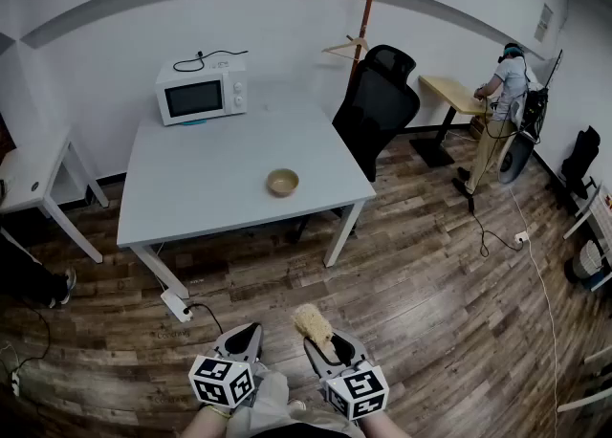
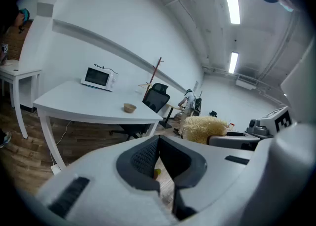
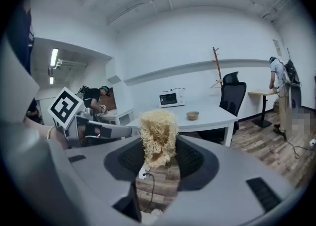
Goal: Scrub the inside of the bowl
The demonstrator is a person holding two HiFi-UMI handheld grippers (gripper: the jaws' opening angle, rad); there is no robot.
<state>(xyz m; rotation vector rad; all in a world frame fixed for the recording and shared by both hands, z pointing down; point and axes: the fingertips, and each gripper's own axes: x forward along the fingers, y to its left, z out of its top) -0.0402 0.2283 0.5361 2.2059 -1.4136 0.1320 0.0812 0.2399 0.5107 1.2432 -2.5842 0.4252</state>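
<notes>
A small tan bowl [image 1: 282, 182] sits on a white table [image 1: 191, 199], well apart from both grippers, which hover low over the wooden floor [image 1: 430, 312]. The right gripper [image 1: 326, 339] has its jaws clamped on a straw-coloured fibrous scrubber [image 1: 312, 322]. The left gripper [image 1: 245, 333] has its jaws closed together, holding nothing. A microwave [image 1: 201, 94] stands at the table's far corner.

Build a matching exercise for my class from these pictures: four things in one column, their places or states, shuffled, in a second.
Things:
1 bowl
2 microwave
3 scrubber
4 left gripper

Places or states:
A jaws shut, nothing between them
B at the far left corner of the table
C gripped in the jaws of the right gripper
D alone near the table's front edge

Pairs: 1-D, 2-B, 3-C, 4-A
</notes>
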